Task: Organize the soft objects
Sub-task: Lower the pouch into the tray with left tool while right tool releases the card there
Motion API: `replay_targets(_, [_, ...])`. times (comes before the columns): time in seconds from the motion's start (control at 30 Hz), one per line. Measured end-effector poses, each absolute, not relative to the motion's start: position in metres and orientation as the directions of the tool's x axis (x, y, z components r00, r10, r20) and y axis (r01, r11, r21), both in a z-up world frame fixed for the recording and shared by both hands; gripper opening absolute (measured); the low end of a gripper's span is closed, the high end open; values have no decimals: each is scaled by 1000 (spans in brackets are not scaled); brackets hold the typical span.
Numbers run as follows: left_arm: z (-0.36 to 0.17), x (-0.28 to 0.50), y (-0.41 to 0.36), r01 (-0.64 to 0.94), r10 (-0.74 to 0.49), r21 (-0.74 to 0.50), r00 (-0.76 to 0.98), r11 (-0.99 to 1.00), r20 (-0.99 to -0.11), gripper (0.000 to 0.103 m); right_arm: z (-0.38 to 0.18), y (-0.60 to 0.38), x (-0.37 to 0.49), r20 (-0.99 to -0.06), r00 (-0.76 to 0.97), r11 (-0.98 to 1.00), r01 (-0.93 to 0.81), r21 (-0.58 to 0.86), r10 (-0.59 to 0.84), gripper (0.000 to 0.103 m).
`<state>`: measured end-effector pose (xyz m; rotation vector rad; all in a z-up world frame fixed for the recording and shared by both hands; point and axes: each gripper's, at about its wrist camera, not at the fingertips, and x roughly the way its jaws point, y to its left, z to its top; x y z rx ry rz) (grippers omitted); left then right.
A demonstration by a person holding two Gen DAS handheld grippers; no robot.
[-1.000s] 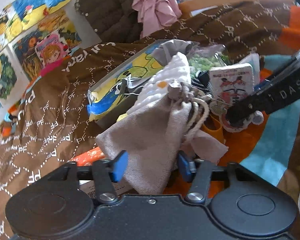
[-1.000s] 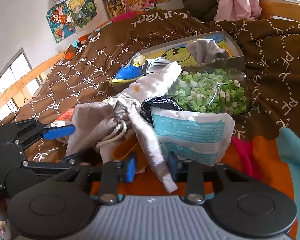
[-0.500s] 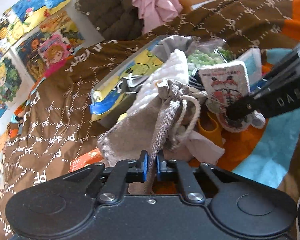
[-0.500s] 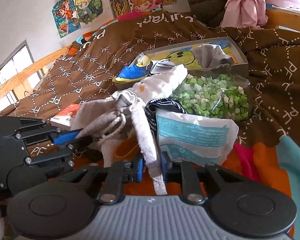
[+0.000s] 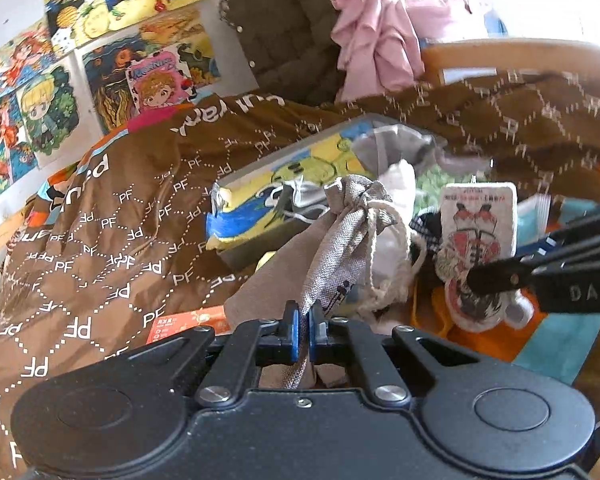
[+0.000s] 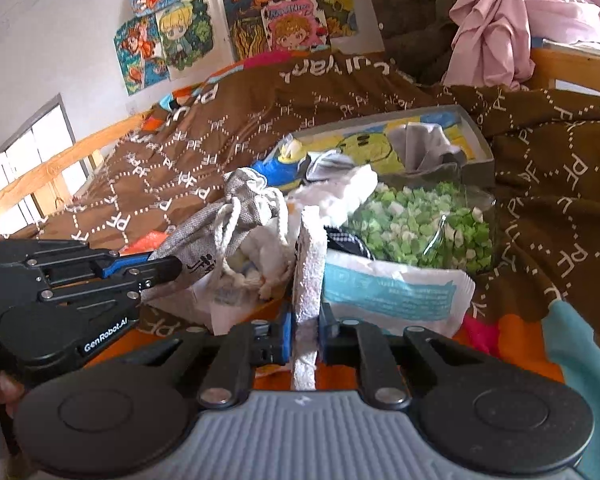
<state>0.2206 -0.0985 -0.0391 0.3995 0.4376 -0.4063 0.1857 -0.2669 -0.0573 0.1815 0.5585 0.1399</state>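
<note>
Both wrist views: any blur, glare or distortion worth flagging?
Left wrist view: motion blur smears the brown blanket at upper right; the grey pouch stays sharp. Right wrist view: mostly sharp, window blown out at left, fisheye bends the wooden rail.

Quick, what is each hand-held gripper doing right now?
Left hand-held gripper: closed on the grey drawstring bag.
Right hand-held gripper: closed on the white towel.

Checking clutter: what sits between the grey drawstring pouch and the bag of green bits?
In the right wrist view: the white towel piece clamped in the right hand-held gripper, between the grey drawstring pouch and bag of green bits.
</note>
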Motion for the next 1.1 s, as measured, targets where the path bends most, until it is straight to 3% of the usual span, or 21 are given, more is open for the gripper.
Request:
replay_targets(0.43, [1, 202, -106, 407, -311, 186, 865, 894, -394, 4, -28, -277, 164, -318, 933, 971, -99, 219, 167, 14])
replay_targets(0.87, [33, 207, -130, 401, -351, 92, 874, 911, -337, 4, -7, -300, 158, -238, 965, 970, -52, 237, 110, 14])
replay_targets(1.1, [43, 241, -145, 403, -363, 62, 872, 913, -327, 4, 15, -322, 206, -164, 982, 977, -60, 203, 95, 14])
